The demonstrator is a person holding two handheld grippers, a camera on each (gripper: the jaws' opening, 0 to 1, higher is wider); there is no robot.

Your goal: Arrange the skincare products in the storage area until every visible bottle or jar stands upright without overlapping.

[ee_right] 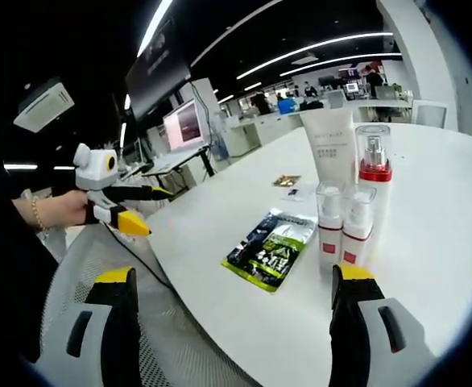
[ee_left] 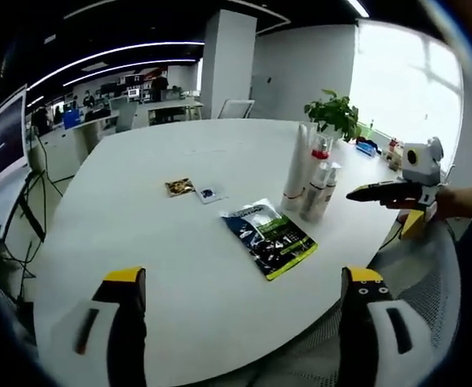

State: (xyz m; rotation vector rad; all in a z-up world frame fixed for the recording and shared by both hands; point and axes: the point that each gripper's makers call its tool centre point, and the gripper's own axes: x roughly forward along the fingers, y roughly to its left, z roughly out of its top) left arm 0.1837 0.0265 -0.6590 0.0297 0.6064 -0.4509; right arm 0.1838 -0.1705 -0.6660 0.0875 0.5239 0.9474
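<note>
We are seeing four skincare containers standing upright in a tight cluster on the white table (ee_right: 429,242), near its edge. The tall white tube (ee_right: 330,151) (ee_left: 297,165) is standing on its cap at the back; it carries a short line of dark lettering, too small for us to read. Beside it the clear bottle with a red collar (ee_right: 374,165) (ee_left: 320,153) is showing a pump head under a transparent cap. In front, two small white pump bottles (ee_right: 344,226) (ee_left: 318,189) are standing side by side, touching or nearly so, each with a red band low on the body; we cannot tell what any container holds.

Just beside the cluster a flat sachet in dark blue and green (ee_right: 271,248) (ee_left: 268,236) is lying on the table, its print unreadable. Further in, a small brown packet (ee_left: 180,187) and a small white-and-blue packet (ee_left: 209,194) are lying next to each other, well apart from the bottles.

We are holding the left gripper (ee_left: 244,298) with its jaws spread wide and nothing between them, short of the table edge; in the right gripper view it (ee_right: 131,211) is appearing at the left, over a mesh chair (ee_right: 180,339). The right gripper (ee_right: 232,298) is likewise gaping wide and empty, near the small bottles; in the left gripper view it (ee_left: 381,193) is reaching in from the right toward the cluster.

A potted plant (ee_left: 334,114) is standing behind the bottles.
</note>
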